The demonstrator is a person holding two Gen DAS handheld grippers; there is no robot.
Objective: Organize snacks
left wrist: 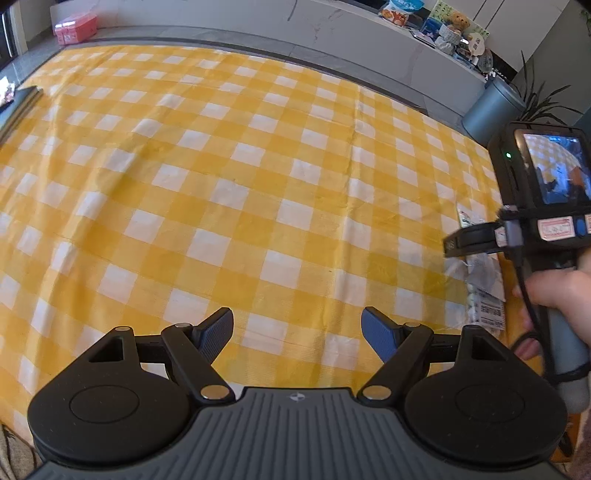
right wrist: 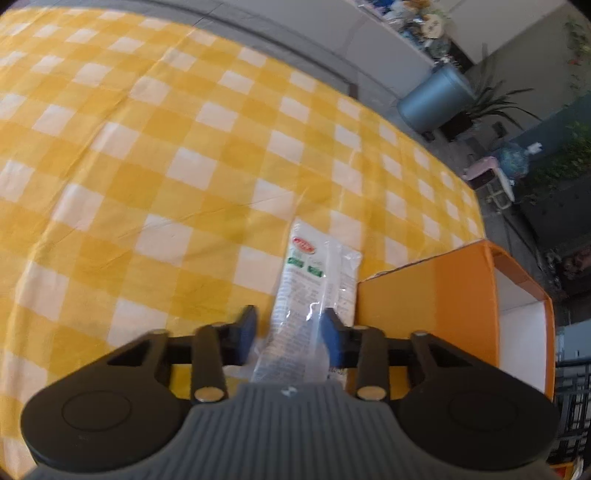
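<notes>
1. Left wrist view: the left gripper [left wrist: 297, 334] hangs over the cloth [left wrist: 221, 177], a yellow-and-white check, with its fingers [left wrist: 218, 332] spread wide and nothing between them.
2. Ahead of the fingers lies only bare cloth. Far beyond them, past the cloth's edge, a pink box [left wrist: 75, 27] sits to the left.
3. To the right of the right finger, near the frame edge, a hand [left wrist: 554, 295] holds the other tool, with a lit screen [left wrist: 554, 170] on its back. Under that tool part of a clear packet [left wrist: 484, 284] lies on the cloth.
4. Right wrist view: the right gripper [right wrist: 288, 332] points down at the packet [right wrist: 314, 280], a clear wrapper with white print and a red logo. The packet runs lengthwise between the two blue pads [right wrist: 248, 328] and reaches out past their tips.
5. The right pad touches the wrapper; the left pad stands just beside it with a slim gap, so the fingers are not yet clamped on it.
6. Just right of the right finger stands an orange box [right wrist: 424, 295], open, white inside, and the packet's edge lies next to its wall.
</notes>
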